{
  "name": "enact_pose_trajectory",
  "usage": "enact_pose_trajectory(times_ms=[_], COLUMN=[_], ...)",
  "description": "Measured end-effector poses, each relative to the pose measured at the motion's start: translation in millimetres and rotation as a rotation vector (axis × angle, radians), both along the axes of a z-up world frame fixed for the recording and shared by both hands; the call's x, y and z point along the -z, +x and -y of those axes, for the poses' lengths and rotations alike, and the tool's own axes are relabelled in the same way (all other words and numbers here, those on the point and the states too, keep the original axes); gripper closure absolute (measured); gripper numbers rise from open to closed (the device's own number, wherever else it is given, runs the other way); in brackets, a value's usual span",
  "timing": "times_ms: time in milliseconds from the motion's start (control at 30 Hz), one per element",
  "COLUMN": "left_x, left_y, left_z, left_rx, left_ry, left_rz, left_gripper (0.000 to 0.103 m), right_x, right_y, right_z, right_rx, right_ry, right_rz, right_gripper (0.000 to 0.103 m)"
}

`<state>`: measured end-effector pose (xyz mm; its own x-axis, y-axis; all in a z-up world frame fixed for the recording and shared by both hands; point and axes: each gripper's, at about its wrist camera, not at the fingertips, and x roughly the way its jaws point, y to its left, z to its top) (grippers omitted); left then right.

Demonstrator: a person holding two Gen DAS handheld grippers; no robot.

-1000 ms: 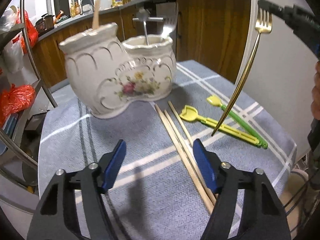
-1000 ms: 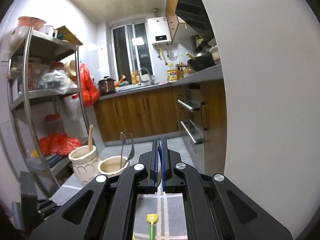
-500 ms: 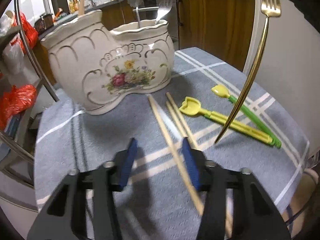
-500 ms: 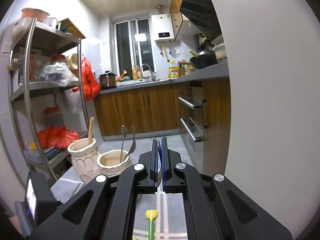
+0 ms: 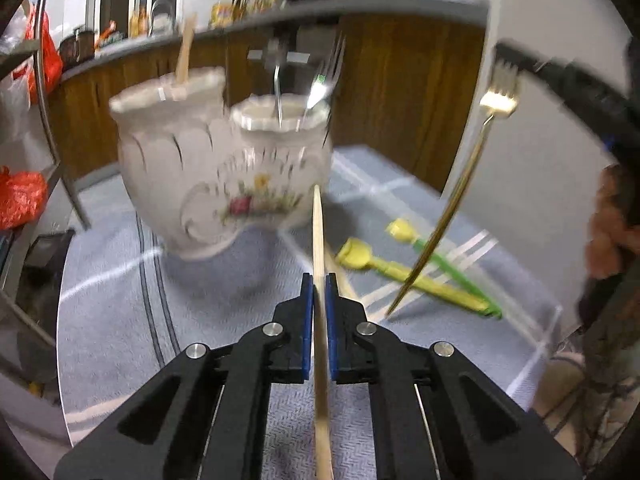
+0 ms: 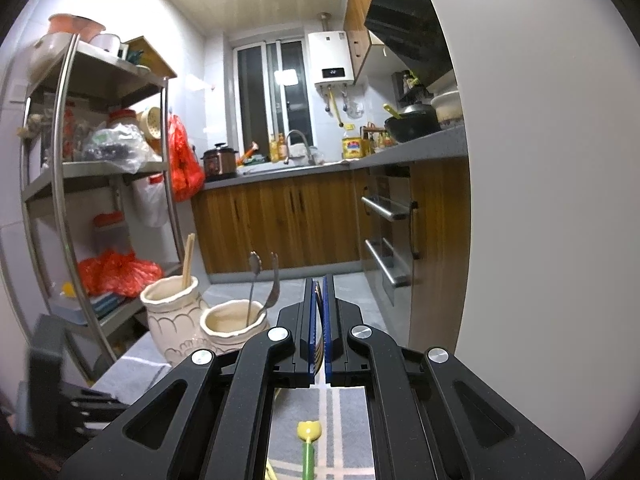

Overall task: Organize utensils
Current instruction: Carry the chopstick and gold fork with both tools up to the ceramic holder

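My left gripper (image 5: pixel 319 280) is shut on a wooden chopstick (image 5: pixel 318 232) and holds it off the cloth, pointing at the white floral two-pot ceramic holder (image 5: pixel 208 184). The holder's left pot has a chopstick in it, the right pot a spoon and a fork (image 5: pixel 324 80). My right gripper (image 6: pixel 319 292) is shut on a gold fork (image 5: pixel 460 192), which hangs tines-up over the table at the right. In the right wrist view the holder (image 6: pixel 188 320) stands lower left. A yellow utensil (image 5: pixel 400 272) and a green one (image 5: pixel 444 260) lie on the cloth, with more chopsticks beside my left gripper.
The table has a grey cloth with white stripes (image 5: pixel 160 320). A metal shelf rack (image 6: pixel 68 184) with red bags stands at the left. A white wall or fridge side (image 6: pixel 540 200) stands close on the right. Wooden kitchen cabinets (image 6: pixel 280 220) are behind.
My left gripper has closed on one chopstick and lifted it from the cloth. The right gripper still holds the gold fork, nearly unmoved.
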<state>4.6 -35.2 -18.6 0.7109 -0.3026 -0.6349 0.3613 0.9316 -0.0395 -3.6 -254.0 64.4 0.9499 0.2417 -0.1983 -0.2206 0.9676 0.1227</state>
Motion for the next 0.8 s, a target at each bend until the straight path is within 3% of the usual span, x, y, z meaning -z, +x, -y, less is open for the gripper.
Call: enact_pose_trajectory(times_ms=[233, 433, 600, 800], left_x=[-34.0, -58.9, -80.7, -118.9], left_y=[-27.6, -15.3, 0.5, 45.1], left_z=[-25.3, -41.1, -49.2, -53.5], left_rx=[-0.042, -0.083, -0.087, -0.099], left_ry=[-0.047, -0.11, -0.126, -0.17], left_rz=[0.232, 0.311, 0.358, 0.436], left_gripper=[0.097, 0.097, 0.097, 0.097], right_x=[-3.6, -17.5, -42.1, -70.1], right_y=[-1.7, 4.7, 16.7, 45.4], right_z=[-0.8, -7.1, -24.8, -34.1], right_rx=[-0.002, -0.003, -0.001, 0.014], right_ry=[0.007, 0.026, -0.008, 0.006], right_rz=[0.01, 0.02, 0.082, 0.119], right_gripper=[0.099, 0.099, 0.099, 0.099])
